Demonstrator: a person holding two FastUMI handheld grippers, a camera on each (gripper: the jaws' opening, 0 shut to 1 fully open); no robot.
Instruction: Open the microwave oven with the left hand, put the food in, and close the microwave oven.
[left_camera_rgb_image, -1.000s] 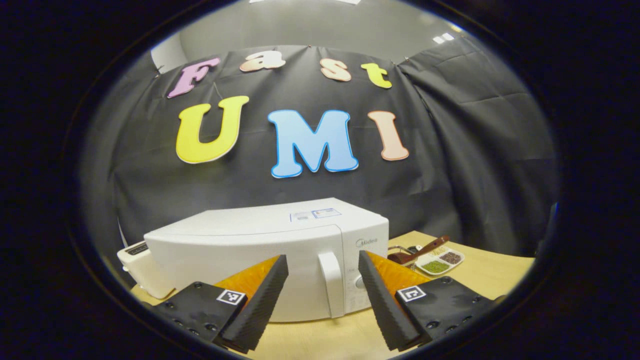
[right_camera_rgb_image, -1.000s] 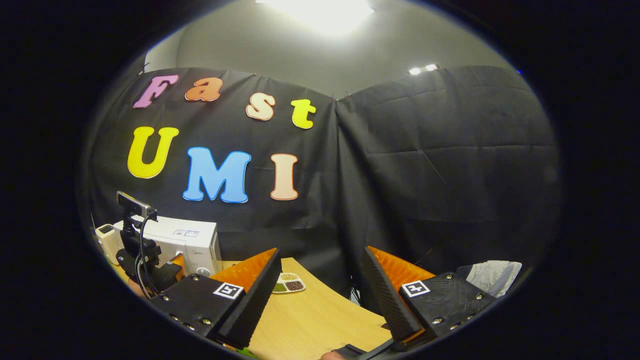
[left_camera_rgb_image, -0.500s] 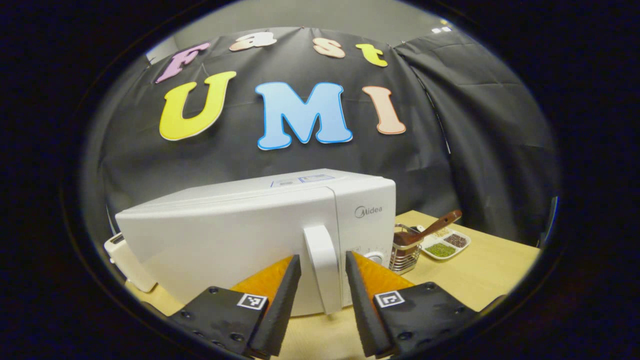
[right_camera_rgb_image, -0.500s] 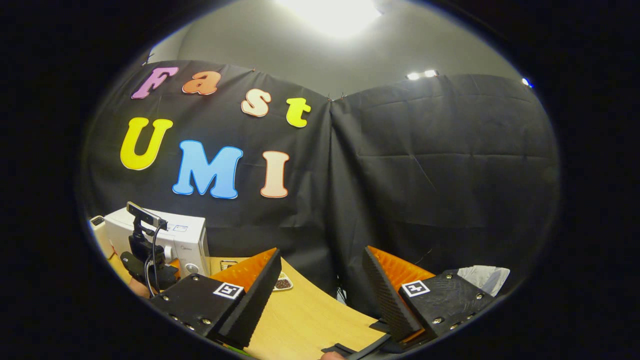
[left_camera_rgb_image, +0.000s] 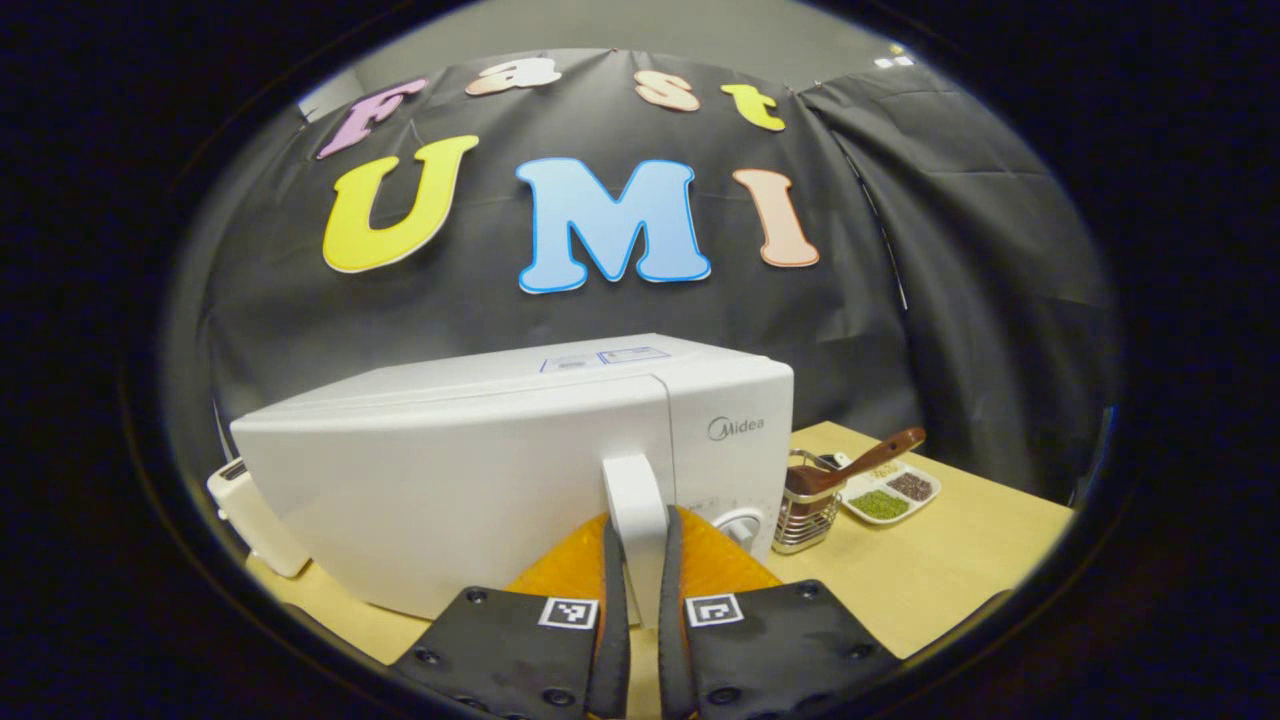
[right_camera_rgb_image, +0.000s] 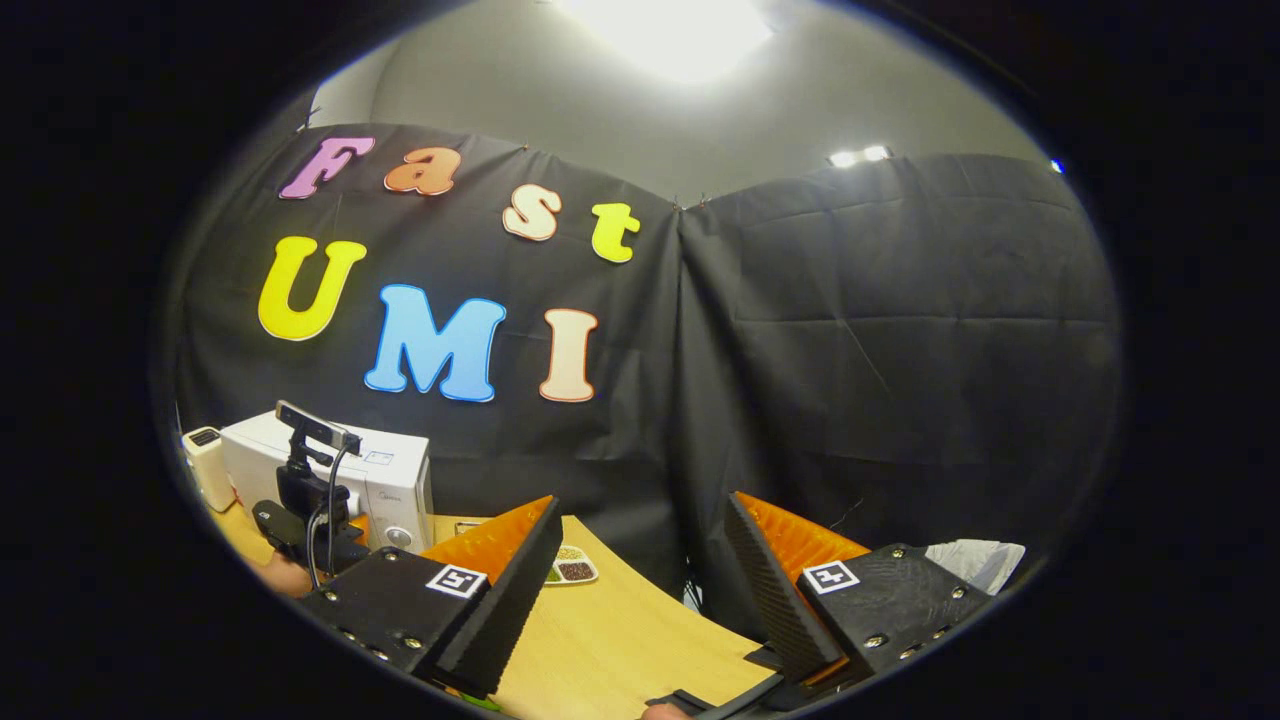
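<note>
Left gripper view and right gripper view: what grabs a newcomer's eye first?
The white microwave sits mid-table, and the left gripper has its fingers closed on the door handle. To its right stand a wire holder and a divided dish. The right gripper hangs open above the table edge.

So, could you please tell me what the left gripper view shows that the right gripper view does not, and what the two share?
Left gripper view: the left claw shut on the microwave's door handle, plus a wire basket holding a brown spoon.

Right gripper view: the right claw open over the wooden table, holding nothing, and a pale cloth at the right.

Both: the white microwave, door closed, a white appliance beside it, and the sectioned dish.
</note>
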